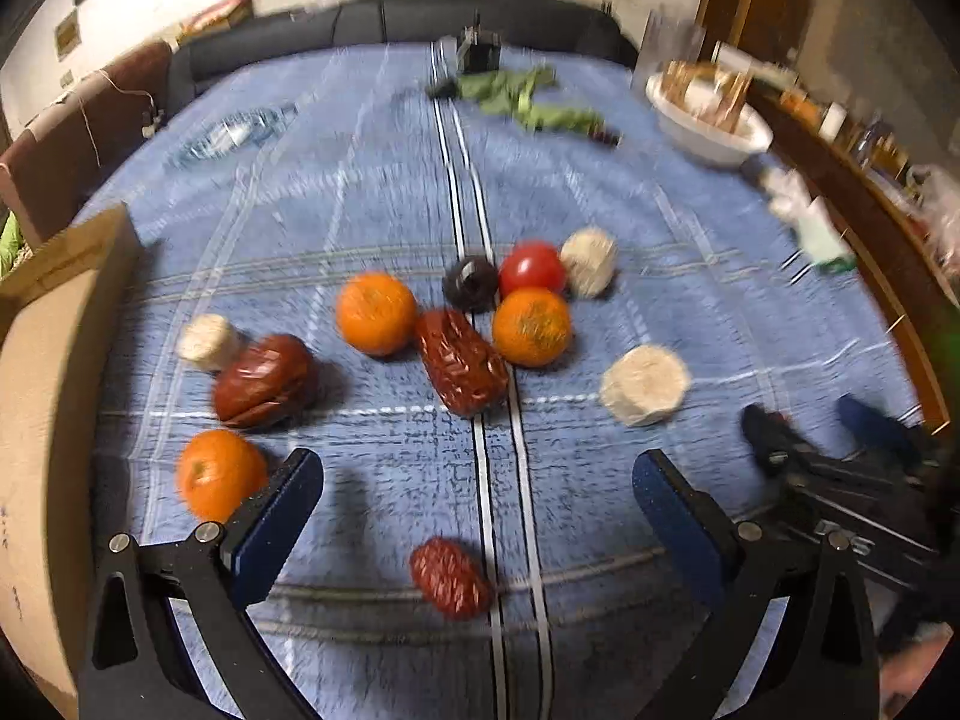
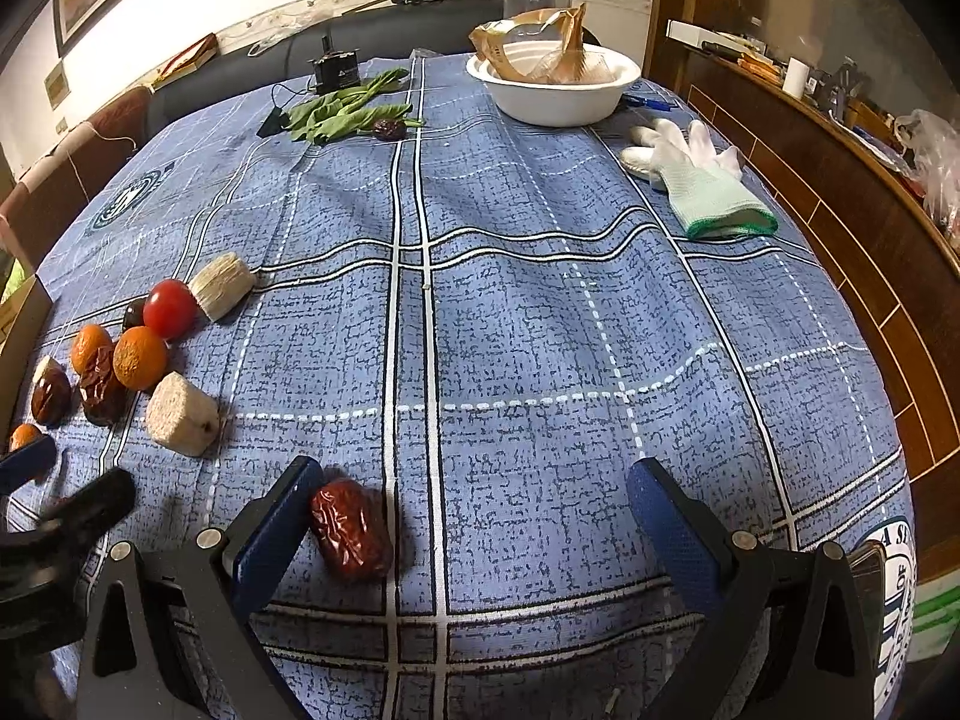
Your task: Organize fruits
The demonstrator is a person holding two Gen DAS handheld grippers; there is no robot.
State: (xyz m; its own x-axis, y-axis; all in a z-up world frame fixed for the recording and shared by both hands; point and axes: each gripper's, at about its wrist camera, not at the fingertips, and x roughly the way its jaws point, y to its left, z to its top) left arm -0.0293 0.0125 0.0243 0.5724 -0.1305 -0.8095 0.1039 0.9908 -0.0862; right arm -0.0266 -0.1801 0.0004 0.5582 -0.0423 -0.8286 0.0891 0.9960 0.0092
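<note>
Both grippers are spread wide and hold nothing. The right gripper (image 2: 474, 516) hovers low over the desk (image 2: 540, 330) with a red date (image 2: 351, 531) lying between its fingers, hard against the left finger and well apart from the right one. The left gripper (image 1: 477, 498) also hangs over this date (image 1: 450, 577), which sits between its open fingers.

The date is an oblong, wrinkled fruit lying flat. In the right wrist view its long axis runs diagonally, the far end pointing up and to the left toward the left finger, the near end toward the lower right.

The likely trouble is an off-centre close: with the date pressed to one finger and angled across the gap, the jaws could catch it at its tip and spin or squirt it out across the cloth. Both grippers being near the same date, they could also knock each other. Beyond the date lies a loose cluster of tangerines (image 1: 375, 313), a tomato (image 1: 531, 269) and more dates (image 1: 461, 369); a careless sweep could set the round ones rolling.
</note>
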